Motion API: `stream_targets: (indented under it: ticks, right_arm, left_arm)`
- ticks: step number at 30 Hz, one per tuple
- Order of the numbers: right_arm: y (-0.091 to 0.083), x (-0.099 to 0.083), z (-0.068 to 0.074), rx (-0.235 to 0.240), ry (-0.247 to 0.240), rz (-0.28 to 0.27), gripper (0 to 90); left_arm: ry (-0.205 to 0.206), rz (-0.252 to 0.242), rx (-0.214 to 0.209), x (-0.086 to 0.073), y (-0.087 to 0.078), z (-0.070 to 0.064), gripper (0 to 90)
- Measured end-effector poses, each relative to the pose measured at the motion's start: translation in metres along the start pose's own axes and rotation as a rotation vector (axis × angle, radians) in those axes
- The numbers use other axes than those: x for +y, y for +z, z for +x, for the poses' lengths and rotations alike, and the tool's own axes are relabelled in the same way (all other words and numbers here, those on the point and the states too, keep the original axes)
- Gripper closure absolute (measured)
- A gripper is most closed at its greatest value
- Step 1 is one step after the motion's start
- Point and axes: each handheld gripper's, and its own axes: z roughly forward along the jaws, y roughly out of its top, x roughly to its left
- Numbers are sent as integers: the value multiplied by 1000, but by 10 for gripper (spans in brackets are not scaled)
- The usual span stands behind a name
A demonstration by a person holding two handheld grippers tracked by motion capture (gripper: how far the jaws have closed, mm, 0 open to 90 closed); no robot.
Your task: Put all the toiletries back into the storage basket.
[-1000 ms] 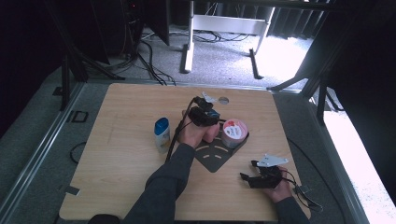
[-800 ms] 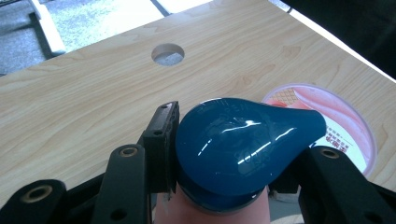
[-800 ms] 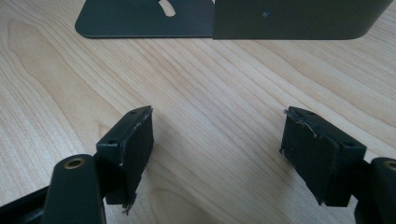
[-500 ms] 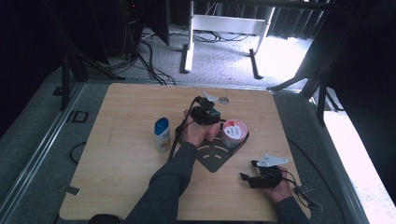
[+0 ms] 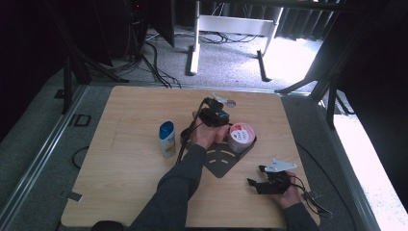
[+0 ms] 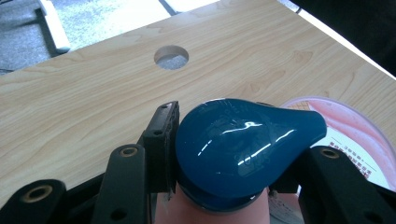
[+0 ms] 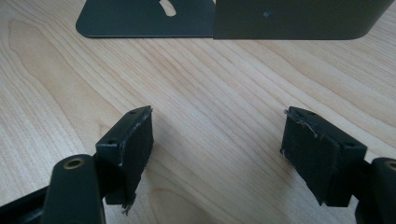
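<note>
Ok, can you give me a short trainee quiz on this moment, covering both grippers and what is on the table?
1. True or false: the right gripper is shut.
2. What is the left gripper clamped on? A) a bottle's blue cap B) a spoon C) a mug
3. What round thing sits on the dark metal plate, close beside the left gripper?

Key:
1. False. Its jaws stand wide apart over bare table.
2. A. The blue cap sits between the jaws.
3. The pink tub.
</note>
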Motion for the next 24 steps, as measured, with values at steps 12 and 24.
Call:
stream_targets:
  ticks: [12,24]
  right_arm:
    - [0,0,0,0,-1,0,246]
    - [0,0,0,0,-1,1,246]
  left_arm:
    - [-11,-4,-1,2,2,0,526]
    - [-12,-6,0,3,4,-6,526]
